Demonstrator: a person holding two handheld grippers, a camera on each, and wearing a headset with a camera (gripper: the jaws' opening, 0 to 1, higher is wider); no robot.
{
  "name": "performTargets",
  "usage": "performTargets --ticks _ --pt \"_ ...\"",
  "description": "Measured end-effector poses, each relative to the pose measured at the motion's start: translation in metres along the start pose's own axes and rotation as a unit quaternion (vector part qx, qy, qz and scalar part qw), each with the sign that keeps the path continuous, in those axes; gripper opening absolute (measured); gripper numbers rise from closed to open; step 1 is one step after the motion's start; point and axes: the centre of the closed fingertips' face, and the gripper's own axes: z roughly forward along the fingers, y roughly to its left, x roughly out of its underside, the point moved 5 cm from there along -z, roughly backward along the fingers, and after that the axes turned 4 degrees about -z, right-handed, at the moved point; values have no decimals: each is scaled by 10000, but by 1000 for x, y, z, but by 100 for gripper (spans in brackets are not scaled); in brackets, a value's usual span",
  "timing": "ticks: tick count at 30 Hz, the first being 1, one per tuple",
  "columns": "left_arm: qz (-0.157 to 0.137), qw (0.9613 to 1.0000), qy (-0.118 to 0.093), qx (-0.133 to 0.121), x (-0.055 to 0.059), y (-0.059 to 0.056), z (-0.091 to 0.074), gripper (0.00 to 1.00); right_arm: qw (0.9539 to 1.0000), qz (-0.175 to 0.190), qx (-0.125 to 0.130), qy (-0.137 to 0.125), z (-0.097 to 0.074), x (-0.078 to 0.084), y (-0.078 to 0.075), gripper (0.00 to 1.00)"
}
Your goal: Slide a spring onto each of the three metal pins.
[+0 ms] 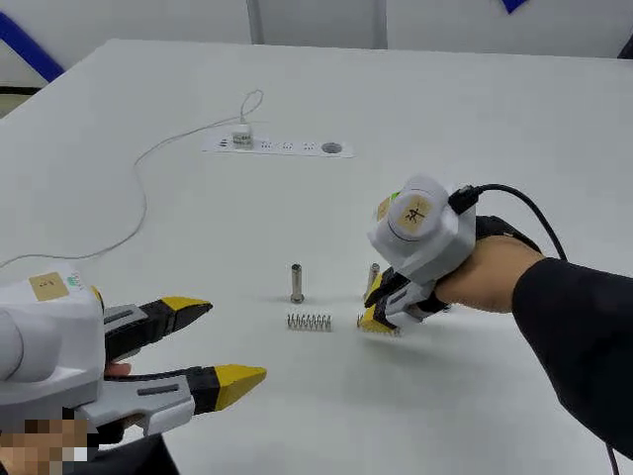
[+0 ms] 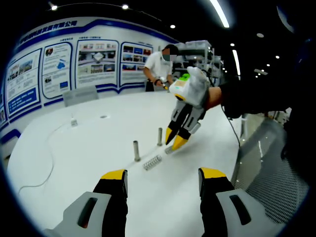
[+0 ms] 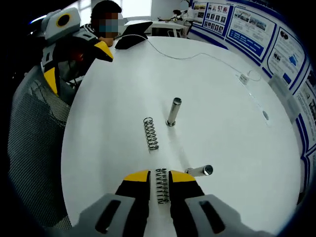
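Observation:
Two metal pins stand upright mid-table: one pin (image 1: 296, 283) in the open, the other pin (image 1: 373, 276) just behind my right gripper (image 1: 379, 319). That gripper points down at the table, shut on a small spring (image 3: 161, 185) held between its yellow tips, right beside the nearer pin (image 3: 200, 171). A second spring (image 1: 309, 322) lies flat between the two pins, a little in front of them. The right gripper view shows this loose spring (image 3: 151, 132) next to the farther pin (image 3: 173, 112). My left gripper (image 1: 225, 343) hovers at the near left, open and holding nothing.
A white power strip (image 1: 279, 146) with a plug and a thin white cable (image 1: 138, 193) lies at the back of the table. A black cable (image 1: 539, 213) trails from the right gripper. A person (image 2: 159, 69) stands beyond the table's far end.

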Motion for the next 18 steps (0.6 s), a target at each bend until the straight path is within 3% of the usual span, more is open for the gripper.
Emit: performTargets --ticks 18 --pt "-23 10000 -13 -25 1 1 0 59 9996 -65 -116 257 15 6 -3 12"
